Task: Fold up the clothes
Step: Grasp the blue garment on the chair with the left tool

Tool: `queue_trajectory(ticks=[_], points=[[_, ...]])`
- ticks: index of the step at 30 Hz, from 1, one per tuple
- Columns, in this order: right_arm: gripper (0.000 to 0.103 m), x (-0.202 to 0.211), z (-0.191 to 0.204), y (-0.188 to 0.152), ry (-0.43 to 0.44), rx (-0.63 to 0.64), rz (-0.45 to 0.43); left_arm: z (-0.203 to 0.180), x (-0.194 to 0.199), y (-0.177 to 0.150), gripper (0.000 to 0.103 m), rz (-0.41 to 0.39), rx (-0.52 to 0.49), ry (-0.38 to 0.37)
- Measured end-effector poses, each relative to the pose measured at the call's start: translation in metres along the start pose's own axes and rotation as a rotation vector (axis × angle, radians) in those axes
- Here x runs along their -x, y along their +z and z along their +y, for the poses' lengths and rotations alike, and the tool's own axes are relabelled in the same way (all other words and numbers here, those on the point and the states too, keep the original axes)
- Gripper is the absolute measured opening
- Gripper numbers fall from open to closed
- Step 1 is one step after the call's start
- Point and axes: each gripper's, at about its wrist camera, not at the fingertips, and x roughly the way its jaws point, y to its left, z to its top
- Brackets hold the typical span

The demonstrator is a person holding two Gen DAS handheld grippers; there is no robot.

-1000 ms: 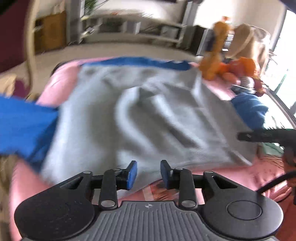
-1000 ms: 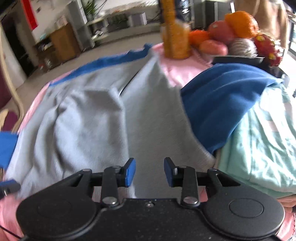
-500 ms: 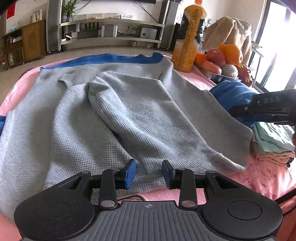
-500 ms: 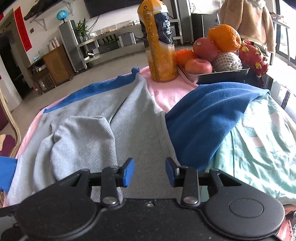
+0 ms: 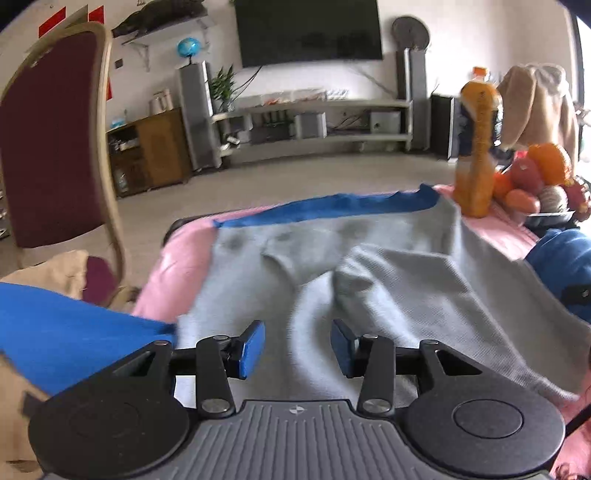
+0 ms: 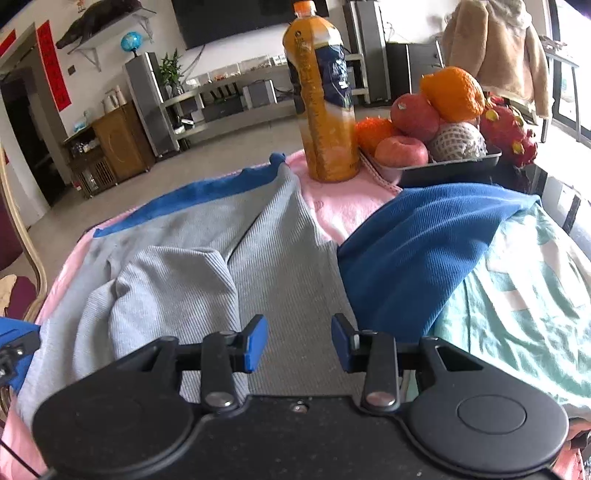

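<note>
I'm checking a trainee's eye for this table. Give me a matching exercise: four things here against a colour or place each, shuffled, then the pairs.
Things:
1. sweater
2. juice bottle
3. fruit tray
4. folded garment

Descriptions:
A. mint green, at the right edge
B. grey, spread across the middle
C. dark, heaped with oranges and apples
D. upright, orange, standing on the pink cloth

Pairs: 1-B, 2-D, 3-C, 4-A

White wall, dark TV [image 5: 308, 31], low media shelf [image 5: 314, 118] — maroon chair [image 5: 51, 140] (left), wooden cabinet [image 5: 147, 151], beige floor [image 5: 258, 184].
</note>
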Motion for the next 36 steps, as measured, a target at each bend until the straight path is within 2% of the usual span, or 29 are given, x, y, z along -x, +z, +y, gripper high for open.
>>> queue_trajectory(ticks=[3, 6, 10, 14, 15, 17, 20, 27, 32, 34, 36], points=[[0.038, 0.004, 0.003, -0.001, 0.013, 0.021, -0.022, 0.011, 0.002, -0.001, 0.042, 0.086, 0.015, 0.001], [0.038, 0.010, 0.007, 0.001, 0.052, 0.046, -0.050, 0.033, 0.005, -0.006, 0.042, 0.179, 0.081, -0.019], [0.038, 0.026, 0.019, 0.009, 0.126, 0.071, -0.077, 0.066, 0.022, -0.014, 0.041, 0.233, 0.162, -0.022], [0.038, 0.048, 0.039, 0.024, 0.199, 0.031, 0.047, 0.098, 0.048, -0.025, 0.041, 0.249, 0.216, 0.021], [0.041, 0.058, 0.050, 0.026, 0.231, 0.028, 0.076, 0.106, 0.055, -0.028, 0.042, 0.250, 0.227, 0.036], [0.051, 0.075, 0.072, 0.025, 0.289, 0.053, 0.103, 0.126, 0.068, -0.034, 0.043, 0.249, 0.268, 0.059], [0.056, 0.098, 0.112, 0.017, 0.368, 0.125, 0.107, 0.163, 0.082, -0.044, 0.044, 0.247, 0.380, 0.070], [0.057, 0.094, 0.174, -0.008, 0.466, 0.101, 0.192, 0.273, 0.104, -0.050, 0.043, 0.120, 0.710, 0.051], [0.060, 0.085, 0.201, -0.015, 0.484, 0.032, 0.237, 0.338, 0.104, -0.026, 0.042, -0.019, 0.854, 0.077], [0.062, 0.084, 0.208, -0.014, 0.493, -0.005, 0.223, 0.361, 0.101, -0.014, 0.041, -0.084, 0.905, 0.075], [0.064, 0.085, 0.214, -0.012, 0.518, -0.053, 0.201, 0.380, 0.092, -0.002, 0.038, -0.109, 0.942, 0.070]])
